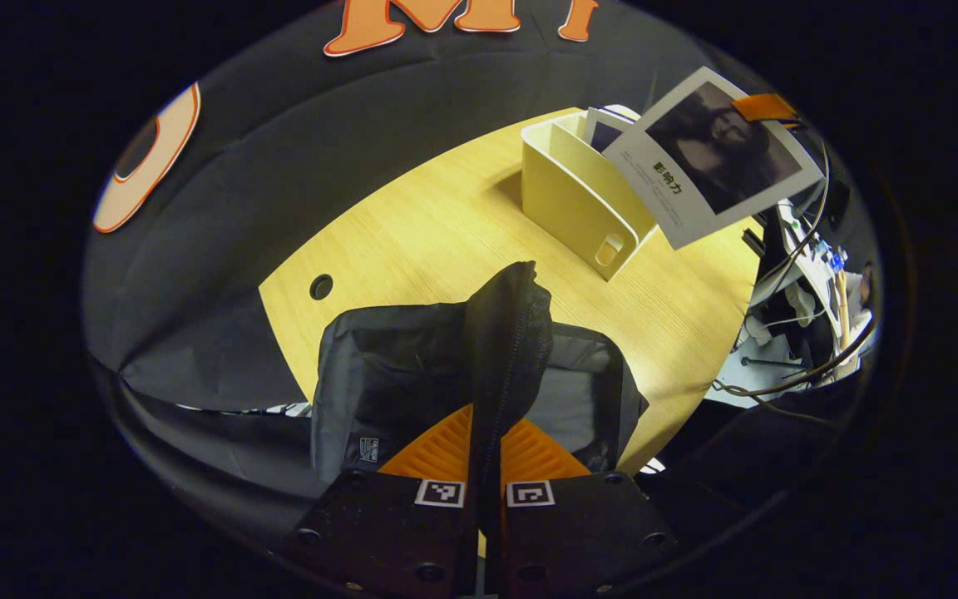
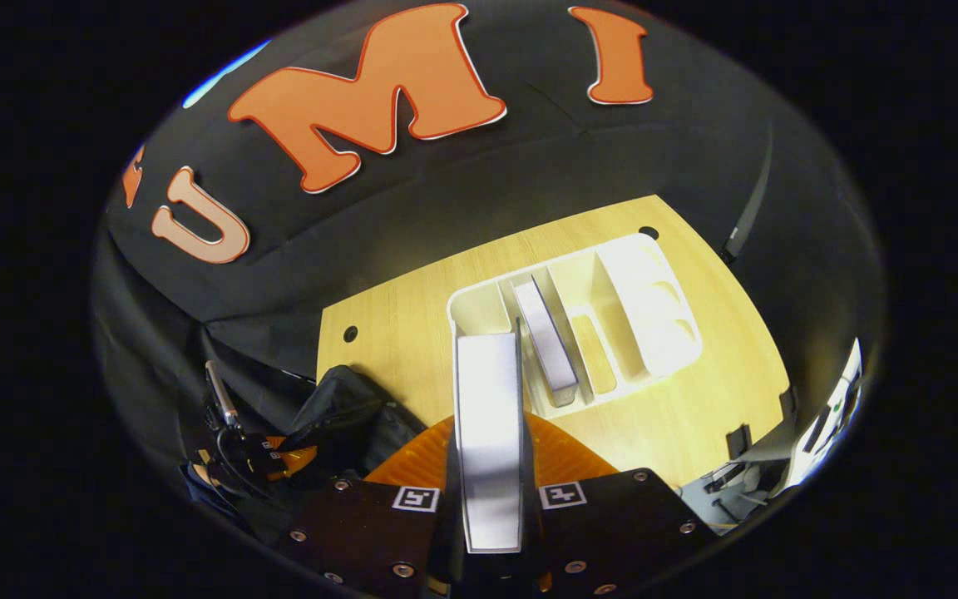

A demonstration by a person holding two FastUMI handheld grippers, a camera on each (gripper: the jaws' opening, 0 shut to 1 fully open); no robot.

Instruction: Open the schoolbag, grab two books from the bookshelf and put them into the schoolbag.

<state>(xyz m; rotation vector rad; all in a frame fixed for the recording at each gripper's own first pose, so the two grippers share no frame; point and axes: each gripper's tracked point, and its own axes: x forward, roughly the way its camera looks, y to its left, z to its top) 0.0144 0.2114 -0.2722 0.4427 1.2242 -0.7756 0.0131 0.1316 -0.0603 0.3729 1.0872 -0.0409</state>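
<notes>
The black schoolbag [image 1: 396,374] lies on the wooden table [image 1: 412,225]. My left gripper [image 1: 487,424] is shut on the bag's zippered flap [image 1: 508,324] and holds it raised. My right gripper [image 2: 489,441] is shut on a white-covered book [image 2: 489,399], seen edge-on above the white bookshelf [image 2: 645,308]. From the left gripper view, that book [image 1: 712,158] hangs in the air over the bookshelf [image 1: 570,191], pinched at its top corner by the right gripper [image 1: 766,108]. A second book [image 2: 545,345] stands in a slot of the shelf. The bag [image 2: 346,412] shows at lower left with the left gripper [image 2: 254,453].
A round cable hole [image 1: 321,287] sits in the table left of the bag. Black cloth surrounds the table's far and left sides. Past the table's right edge lie cables and cluttered equipment [image 1: 803,274]. Bare tabletop [image 1: 678,316] lies between bag and shelf.
</notes>
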